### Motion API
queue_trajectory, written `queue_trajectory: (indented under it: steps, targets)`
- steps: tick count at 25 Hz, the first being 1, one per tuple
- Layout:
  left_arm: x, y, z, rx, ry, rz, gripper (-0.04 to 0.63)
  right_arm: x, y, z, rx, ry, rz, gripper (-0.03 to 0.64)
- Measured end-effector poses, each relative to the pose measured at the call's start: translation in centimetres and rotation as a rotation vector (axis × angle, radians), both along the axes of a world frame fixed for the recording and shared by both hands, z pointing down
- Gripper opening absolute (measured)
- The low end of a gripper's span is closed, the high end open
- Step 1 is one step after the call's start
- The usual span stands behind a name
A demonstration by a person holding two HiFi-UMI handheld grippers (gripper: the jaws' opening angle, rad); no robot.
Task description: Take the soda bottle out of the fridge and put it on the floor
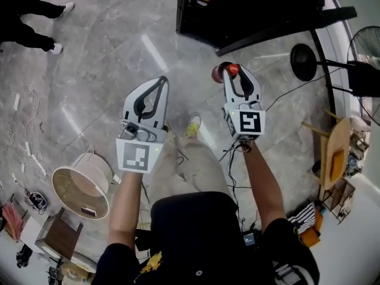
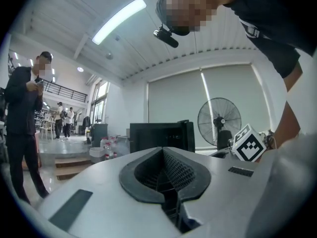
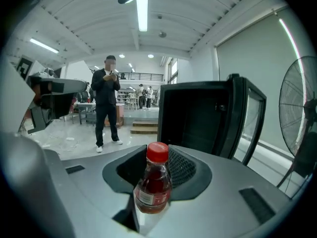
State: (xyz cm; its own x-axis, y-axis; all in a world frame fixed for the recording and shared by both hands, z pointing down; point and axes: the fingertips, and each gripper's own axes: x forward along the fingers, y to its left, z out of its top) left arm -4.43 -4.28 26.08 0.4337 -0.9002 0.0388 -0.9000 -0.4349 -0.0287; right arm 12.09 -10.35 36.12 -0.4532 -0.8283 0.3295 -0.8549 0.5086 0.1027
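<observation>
Now, starting at our far left, a bystander (image 1: 29,16) is standing well apart from us on the grey floor (image 1: 107,58), while loose cables (image 1: 27,153) and a pale round drum (image 1: 80,186) are lying nearer our feet. Moving rightward, we are holding the left gripper (image 1: 159,82) out in front with its tongs pressed together and nothing between them, so it is idling. Beside it, the right gripper (image 1: 236,79) is clamping the soda bottle (image 3: 152,187) by its lower body, tongs partly apart around it, the red cap pointing away from us. The bottle is hanging clear of the floor and is already outside the black fridge (image 1: 237,10), whose door is standing open just beyond. Further right, a fan (image 1: 304,61) is sitting on the floor with its cord trailing toward us. We are judging the lowering as the risky part: the bottle is smooth and rounded, so it may be slipping in the pads if we are tilting it, and on this hard, glossy stone it could be toppling and rolling if we are letting go before the base is resting flat. We are also minding the cord and cables underfoot as we are bending down
</observation>
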Motion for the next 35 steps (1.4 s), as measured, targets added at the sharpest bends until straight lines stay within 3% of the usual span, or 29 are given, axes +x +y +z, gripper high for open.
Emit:
queue_trajectory:
  steps: [5,9,13,19,24,28,32,35]
  targets:
    - [-3.0,-1.0,9.3,-0.056,0.016,0.023,0.017,-2.6,-1.6,12.2,-0.088,0.029,0.036,0.125]
    - [-4.7,-1.5,16.3,-0.014,0.072,0.025,0.017,-4.1,-2.2,23.5,-0.16,0.08,0.01,0.125]
    - [-5.2,-2.2,23.8,-0.106,0.042,0.031,0.017,-4.0,-2.2,35.3,-0.245,0.132,0.006,0.124]
    - [-6.6,-3.1,35.0,-0.137,0.017,0.087,0.017,-3.8,-2.6,49.2,-0.3,0.161,0.037,0.124]
    - [-7.7,-6.2,42.1,-0.084,0.034,0.092,0.017,-4.6,-5.9,56.0,-0.318,0.136,-0.048,0.124]
    - [-7.3,-9.2,46.2,0.012,0.042,0.106,0.017,-6.3,-9.6,57.8,-0.249,0.119,-0.145,0.124]
    - [-6.3,-11.8,49.9,0.021,0.069,0.085,0.017,-7.0,-12.9,62.7,-0.174,0.108,-0.122,0.124]
    - [-5.8,-12.4,53.0,0.03,0.097,0.081,0.017,-7.1,-14.2,67.6,-0.172,0.12,-0.097,0.124]
